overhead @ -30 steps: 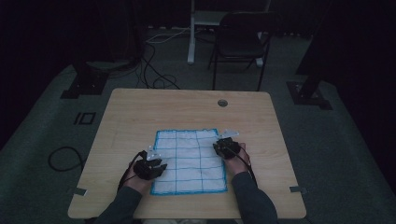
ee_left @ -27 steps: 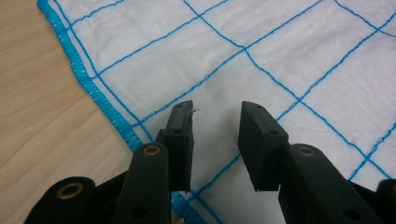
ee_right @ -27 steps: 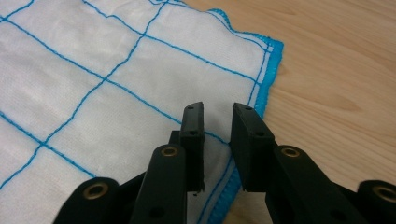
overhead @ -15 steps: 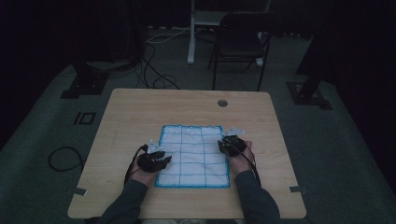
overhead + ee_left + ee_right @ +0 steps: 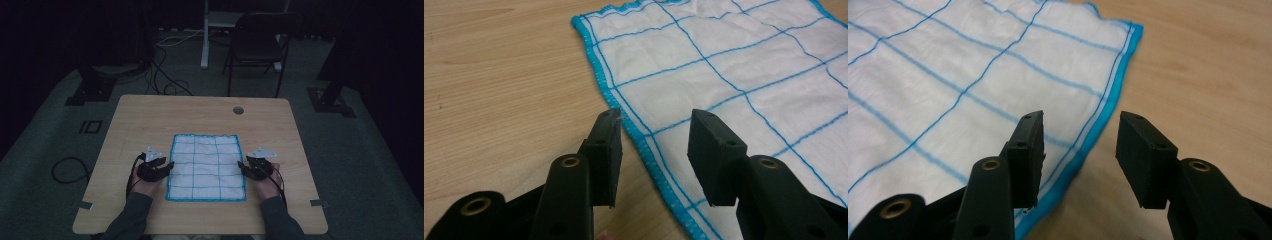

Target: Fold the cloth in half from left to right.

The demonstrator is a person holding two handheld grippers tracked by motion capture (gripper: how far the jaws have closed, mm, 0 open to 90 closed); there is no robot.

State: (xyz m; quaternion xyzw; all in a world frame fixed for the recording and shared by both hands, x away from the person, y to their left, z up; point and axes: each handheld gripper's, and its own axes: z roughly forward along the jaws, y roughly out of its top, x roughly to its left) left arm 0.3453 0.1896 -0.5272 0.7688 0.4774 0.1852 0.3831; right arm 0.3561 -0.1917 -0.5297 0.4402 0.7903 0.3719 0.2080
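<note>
White cloth (image 5: 206, 167) with blue grid lines lies flat at the lower middle of the high view, on the wooden table (image 5: 150, 115). The left gripper (image 5: 167, 166) sits at its left edge and the right gripper (image 5: 241, 165) at its right edge.

In the left gripper view the jaws have just been opening and stand apart over the cloth's blue hem, gripping nothing.

In the right gripper view the jaws have likewise just been opening, with the hem below the gap.

text: none legible | labels: none | cloth (image 5: 206, 166): plain blue grid (no lettering)
</note>
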